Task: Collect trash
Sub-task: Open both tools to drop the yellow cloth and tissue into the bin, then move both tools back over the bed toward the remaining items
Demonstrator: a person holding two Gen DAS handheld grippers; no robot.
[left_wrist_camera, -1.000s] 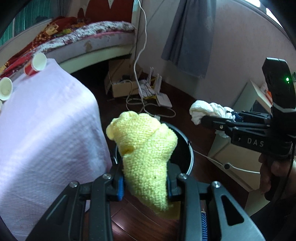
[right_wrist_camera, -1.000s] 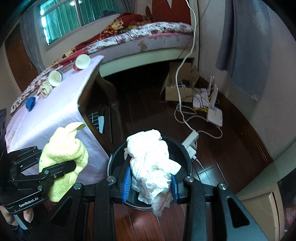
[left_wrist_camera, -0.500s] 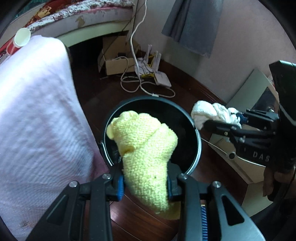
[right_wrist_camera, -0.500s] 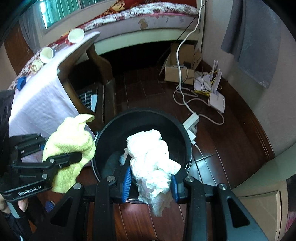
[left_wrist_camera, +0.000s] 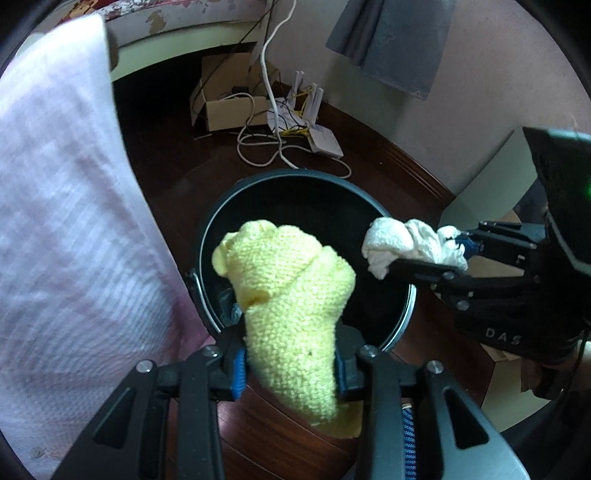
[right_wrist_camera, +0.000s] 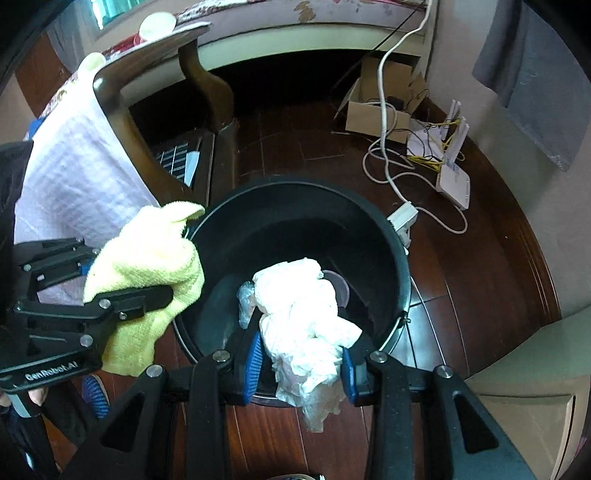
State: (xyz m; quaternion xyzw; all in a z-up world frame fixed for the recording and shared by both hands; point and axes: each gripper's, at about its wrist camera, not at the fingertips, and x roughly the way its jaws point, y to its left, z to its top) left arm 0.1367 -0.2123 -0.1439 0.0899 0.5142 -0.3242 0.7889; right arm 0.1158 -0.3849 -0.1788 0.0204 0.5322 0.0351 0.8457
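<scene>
Here, low in the frame, the left gripper, its jaws having just eased wider, pinches a yellow knitted cloth above the black bin, while the right gripper clamps crumpled white tissue over the same bin's mouth at centre.

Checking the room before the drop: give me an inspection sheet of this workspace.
Surface: dark wood floor.
Job's things: black bin with scraps inside; yellow cloth; white crumpled paper.
Clutter: cardboard box, paper cups on the covered table.
Grippers: left gripper clamps the cloth, right gripper clamps the paper, both over the bin.
Cables: white cords looped beside a router.
Surroundings: bed, grey curtain.
</scene>
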